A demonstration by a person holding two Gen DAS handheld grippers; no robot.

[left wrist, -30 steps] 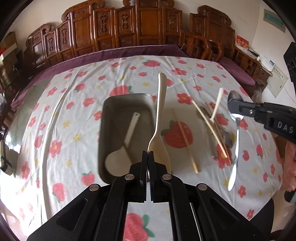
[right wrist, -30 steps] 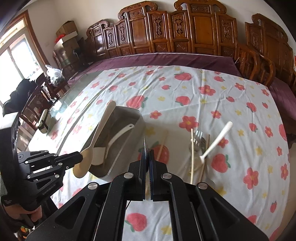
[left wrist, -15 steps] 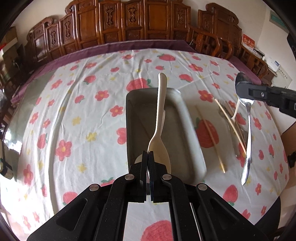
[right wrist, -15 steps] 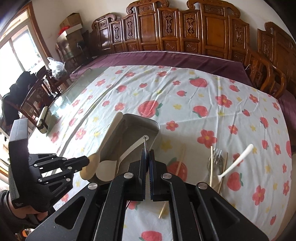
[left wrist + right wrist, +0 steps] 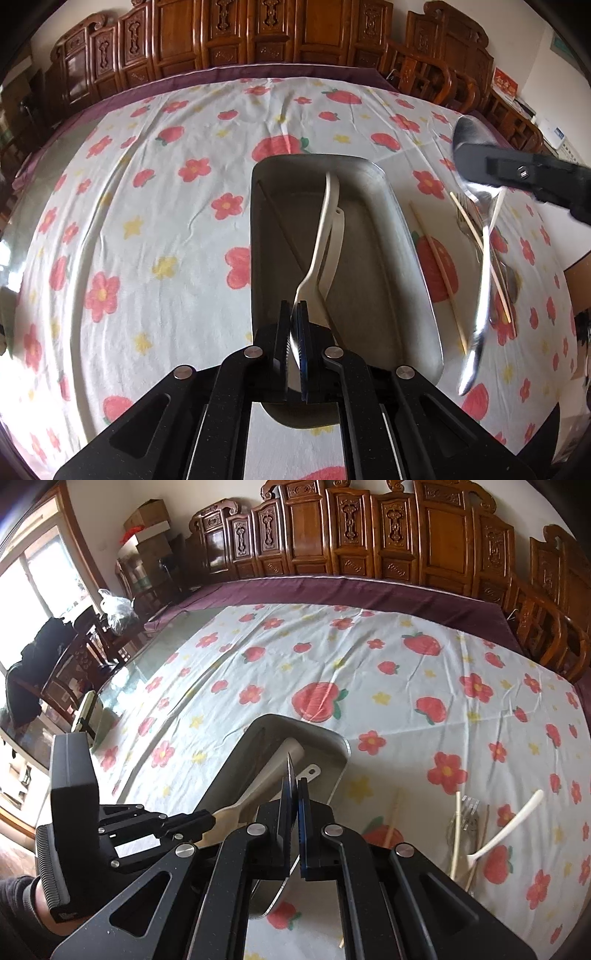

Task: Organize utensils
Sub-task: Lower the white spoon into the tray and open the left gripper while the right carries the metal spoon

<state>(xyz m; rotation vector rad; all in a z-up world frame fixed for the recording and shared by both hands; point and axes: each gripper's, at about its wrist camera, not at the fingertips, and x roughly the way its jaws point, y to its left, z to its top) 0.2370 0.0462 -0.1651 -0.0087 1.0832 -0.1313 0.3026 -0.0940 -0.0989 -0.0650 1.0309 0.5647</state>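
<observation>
Over the metal tray (image 5: 406, 258) on the worktop (image 5: 147, 221), your left gripper (image 5: 294, 314) is clamped on the bowl end of the cream rice paddle (image 5: 320, 236), handle pointing away along the tray's length and slanting down toward the floor of it

- Lower until the handle rests inside, parallel to the long wall, then let go; a drop from height would clatter and bounce on steel
- Lay it beside the white spoon (image 5: 334, 243) already in the tray, not across it
- Your right gripper (image 5: 294, 794) is closed on a steel spoon (image 5: 484, 266), held by its bowl, handle hanging; keep it clear to the side until the left is out

Materials, big to small:
- Tablecloth (image 5: 406, 664): soft, wrinkled cotton, strawberry print
- Tray: brushed steel, rounded corners, shallow walls, slick
- Paddle: smooth matte plastic or wood, cannot tell which; broad flat blade
- Steel spoon: polished, slippery
- On the cloth to the right: a fork (image 5: 469, 808), thin pale chopsticks (image 5: 439, 266), and a curved white spoon (image 5: 509, 827)
</observation>
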